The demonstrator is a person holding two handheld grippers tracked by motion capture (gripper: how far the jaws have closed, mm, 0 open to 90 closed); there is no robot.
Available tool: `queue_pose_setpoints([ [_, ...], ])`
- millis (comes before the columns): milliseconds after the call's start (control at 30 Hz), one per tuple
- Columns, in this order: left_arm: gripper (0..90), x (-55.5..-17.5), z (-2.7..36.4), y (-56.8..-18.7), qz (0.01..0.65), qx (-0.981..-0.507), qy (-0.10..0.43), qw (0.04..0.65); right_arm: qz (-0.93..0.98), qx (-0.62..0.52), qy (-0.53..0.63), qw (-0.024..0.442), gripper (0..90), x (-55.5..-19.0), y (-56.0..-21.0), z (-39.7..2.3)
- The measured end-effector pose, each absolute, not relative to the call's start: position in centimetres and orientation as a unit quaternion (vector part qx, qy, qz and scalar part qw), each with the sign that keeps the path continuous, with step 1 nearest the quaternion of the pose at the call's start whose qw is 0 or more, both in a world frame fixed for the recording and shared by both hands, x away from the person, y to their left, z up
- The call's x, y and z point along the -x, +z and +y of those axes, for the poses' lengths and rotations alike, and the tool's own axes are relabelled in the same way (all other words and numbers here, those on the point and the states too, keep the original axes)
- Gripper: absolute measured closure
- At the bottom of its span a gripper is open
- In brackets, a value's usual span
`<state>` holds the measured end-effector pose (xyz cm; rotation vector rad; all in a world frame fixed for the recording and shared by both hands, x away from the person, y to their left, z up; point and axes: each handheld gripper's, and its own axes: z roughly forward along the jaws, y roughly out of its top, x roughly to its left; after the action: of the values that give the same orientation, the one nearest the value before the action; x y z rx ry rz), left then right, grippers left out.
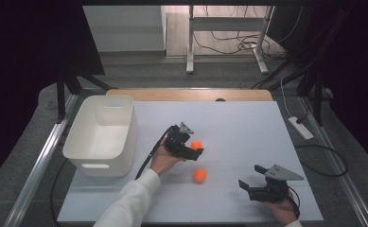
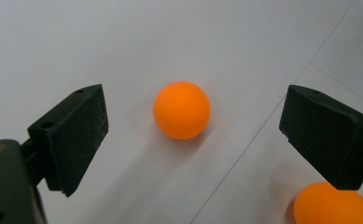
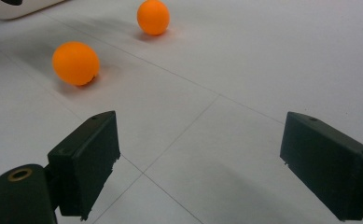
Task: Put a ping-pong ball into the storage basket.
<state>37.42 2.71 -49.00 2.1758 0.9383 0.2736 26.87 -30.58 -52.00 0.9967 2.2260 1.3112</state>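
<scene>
two orange balls (image 1: pixel 197 145) (image 1: pixel 199 175), one white bin (image 1: pixel 101 136)

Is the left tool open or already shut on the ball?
Open: the left tool has both jaws wide apart, the orange ball sitting untouched between them.

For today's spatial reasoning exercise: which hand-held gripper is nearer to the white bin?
Left. The left hand-held gripper is just right of the white bin, by the orange balls. The right hand-held gripper sits much farther right, near the table's front edge.

We are seeing two smooth, matt orange balls (image 2: pixel 181 110) (image 1: pixel 199 175) lying on a matt white table surface (image 1: pixel 248 132). We are noting matt black plastic on the left gripper (image 2: pixel 193 135), faintly scuffed, and smooth white plastic on the bin (image 1: pixel 101 137), beside bare wood at the table's far edge (image 1: pixel 191 95).
</scene>
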Motion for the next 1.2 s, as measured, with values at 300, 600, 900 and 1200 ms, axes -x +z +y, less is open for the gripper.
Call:
queue_pose_setpoints([
  [300,8.8,-38.4,2.3,-50.0,0.377,-0.848,0.097,0.360,0.792,-0.352,0.465,0.183,11.4,-26.9,-52.1,-30.5],
  [600,8.8,-39.4,1.7,-50.9,0.387,-0.846,0.091,0.354,0.792,-0.352,0.464,0.183,11.5,-26.9,-52.1,-30.6],
  [900,8.8,-40.1,1.5,-51.6,0.388,-0.852,0.089,0.339,0.792,-0.352,0.464,0.184,11.5,-26.9,-52.1,-30.6],
  [1200,13.0,-40.4,1.3,-52.0,0.387,-0.855,0.083,0.336,0.793,-0.353,0.461,0.184,11.5,-26.8,-52.1,-30.6],
])
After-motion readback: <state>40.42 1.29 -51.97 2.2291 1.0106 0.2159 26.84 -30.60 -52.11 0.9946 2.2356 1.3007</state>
